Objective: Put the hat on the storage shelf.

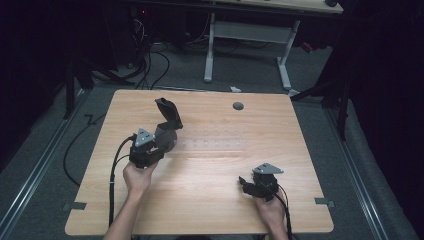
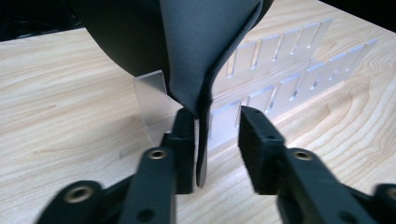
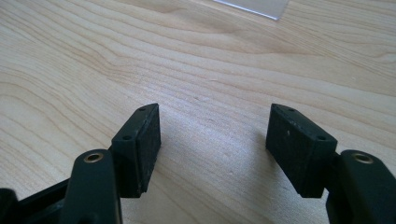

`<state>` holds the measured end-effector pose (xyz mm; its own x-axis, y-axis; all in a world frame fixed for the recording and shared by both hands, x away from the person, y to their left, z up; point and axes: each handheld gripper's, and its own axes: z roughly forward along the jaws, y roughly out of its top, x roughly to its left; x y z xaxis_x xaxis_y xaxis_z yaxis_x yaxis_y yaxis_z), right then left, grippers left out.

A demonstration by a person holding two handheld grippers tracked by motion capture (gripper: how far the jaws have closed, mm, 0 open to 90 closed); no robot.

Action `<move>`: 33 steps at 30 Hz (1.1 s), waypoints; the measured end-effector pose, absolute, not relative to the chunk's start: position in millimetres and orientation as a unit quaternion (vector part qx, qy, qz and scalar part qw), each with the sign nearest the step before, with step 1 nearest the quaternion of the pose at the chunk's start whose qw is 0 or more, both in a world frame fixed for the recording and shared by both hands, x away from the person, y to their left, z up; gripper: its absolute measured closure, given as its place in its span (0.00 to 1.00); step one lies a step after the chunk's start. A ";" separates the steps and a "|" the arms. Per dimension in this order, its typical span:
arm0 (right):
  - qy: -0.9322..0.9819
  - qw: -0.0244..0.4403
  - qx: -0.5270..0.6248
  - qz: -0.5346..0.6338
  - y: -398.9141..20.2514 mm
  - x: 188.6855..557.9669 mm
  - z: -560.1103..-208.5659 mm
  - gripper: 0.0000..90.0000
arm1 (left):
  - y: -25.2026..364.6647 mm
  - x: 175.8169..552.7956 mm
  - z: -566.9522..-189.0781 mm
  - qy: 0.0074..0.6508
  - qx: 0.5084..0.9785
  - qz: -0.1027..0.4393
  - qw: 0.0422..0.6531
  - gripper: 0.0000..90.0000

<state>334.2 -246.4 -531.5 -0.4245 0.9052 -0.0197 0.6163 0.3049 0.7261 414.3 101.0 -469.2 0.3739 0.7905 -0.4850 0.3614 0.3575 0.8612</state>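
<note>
A dark grey flexible piece (image 1: 167,117), bent like a folded flap, stands upright at the left end of a clear slotted rack (image 1: 212,145) on the wooden table. In the left gripper view its lower edge (image 2: 201,46) hangs between the jaws of my left gripper (image 2: 215,140). It lies against the left pad, a gap separates it from the right pad, and the jaws are open. My left gripper (image 1: 159,145) sits just in front of the piece. My right gripper (image 1: 247,182) rests low at the front right, open (image 3: 215,135) over bare wood.
The rack's clear dividers (image 2: 289,70) run off to the right behind the dark piece. A corner of clear plastic (image 3: 254,7) lies beyond the right gripper. A round grey grommet (image 1: 238,106) is near the table's far edge. Cables (image 1: 115,165) trail from the grippers.
</note>
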 end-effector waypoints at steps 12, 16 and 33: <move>0.775 0.216 0.494 0.331 -247.1 334.2 -531.2 0.40 | 119.3 392.4 -452.4 0.530 0.527 0.157 0.645 0.54; 0.775 0.217 0.493 0.330 -247.1 334.3 -531.2 0.40 | 126.1 384.7 -449.8 0.530 0.521 0.154 0.651 0.54; 0.776 0.219 0.492 0.329 -246.8 334.5 -531.4 0.40 | 142.7 359.4 -453.6 0.534 0.507 0.146 0.661 0.53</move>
<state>334.5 -246.8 -531.4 -0.4201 0.9074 -0.0165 0.6189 0.2997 0.7260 359.4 142.7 -453.6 0.3863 0.7341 -0.5584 0.3490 0.4441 0.8252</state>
